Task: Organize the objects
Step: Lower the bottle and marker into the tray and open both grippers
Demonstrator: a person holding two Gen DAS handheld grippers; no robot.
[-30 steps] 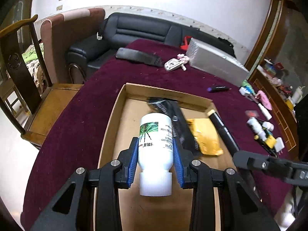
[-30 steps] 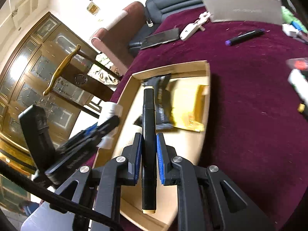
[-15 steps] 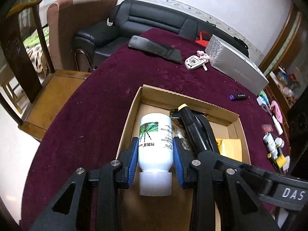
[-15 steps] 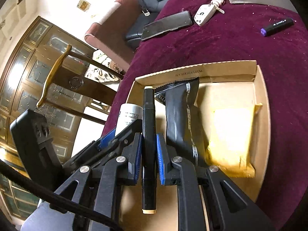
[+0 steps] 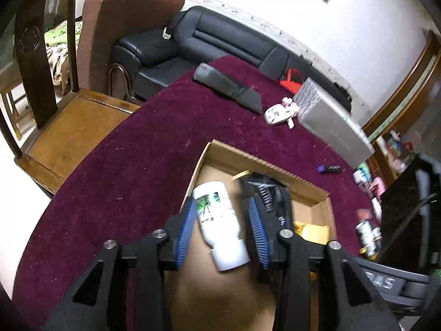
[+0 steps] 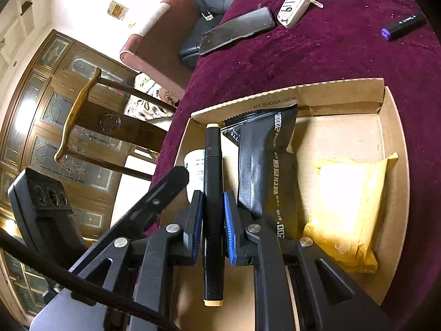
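An open cardboard box lies on the maroon tablecloth. My left gripper hovers over the box's left side and its jaws are opening. A white bottle lies tilted between the blue pads, with a gap on each side. My right gripper is shut on a black marker with tan ends, held just right of the bottle. Inside the box lie a black pouch and a yellow padded packet.
Beyond the box lie a flat black case, a white key fob, a silver box and a purple-capped stick. Several small bottles crowd the right edge. A wooden chair stands left of the table.
The left jaws have spread and the bottle has tipped loose from the pads. The right gripper has carried the marker over the box's left side, beside the bottle.
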